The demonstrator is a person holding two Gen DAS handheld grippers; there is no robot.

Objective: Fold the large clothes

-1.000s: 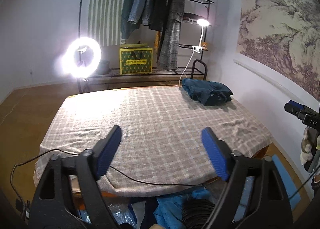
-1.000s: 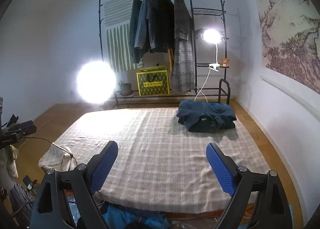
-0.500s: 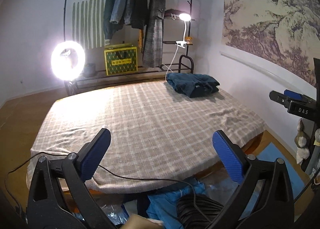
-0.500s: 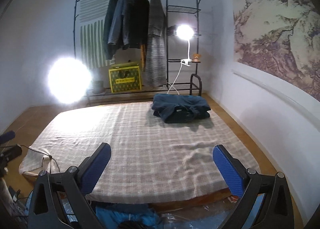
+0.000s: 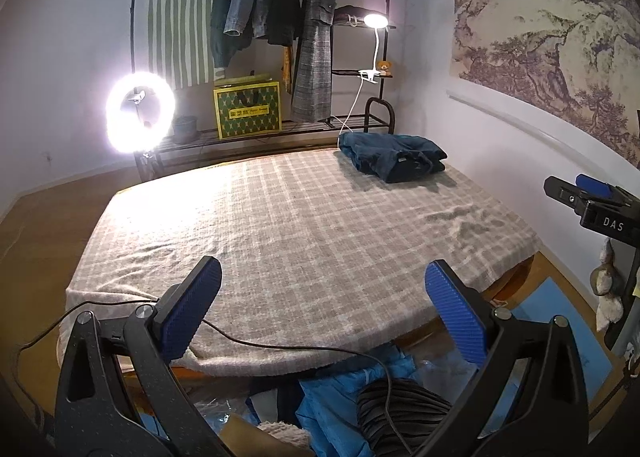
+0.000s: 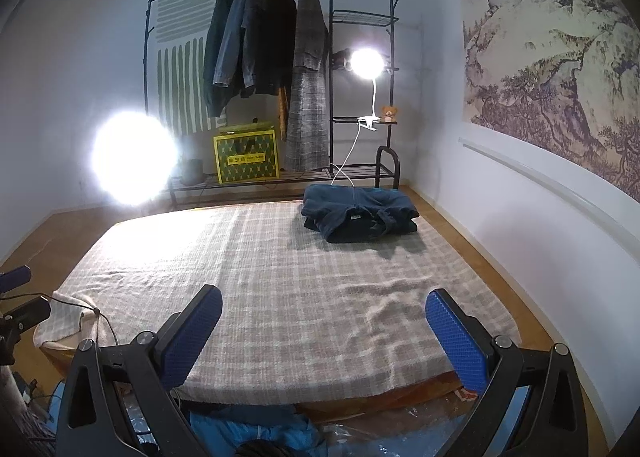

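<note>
A folded dark blue garment (image 5: 394,156) lies at the far right of the bed, also in the right wrist view (image 6: 358,216). The bed is covered by a beige checked blanket (image 5: 296,233) (image 6: 288,281). My left gripper (image 5: 322,313) is open and empty, above the bed's near edge. My right gripper (image 6: 324,331) is open and empty, also above the near edge. Blue clothes (image 5: 340,405) lie in a heap on the floor below the bed edge, also in the right wrist view (image 6: 256,431).
A clothes rack (image 6: 272,57) with hanging coats stands behind the bed. A ring light (image 5: 140,111) shines at far left, a clip lamp (image 6: 366,63) on the rack. A yellow box (image 5: 247,109) sits under the coats. A black cable (image 5: 280,349) crosses the near bed edge.
Both grippers have drawn back and swung a little; the bed and folded garment sit further off in both views. The left jaws opened wider. Nothing was picked up.
</note>
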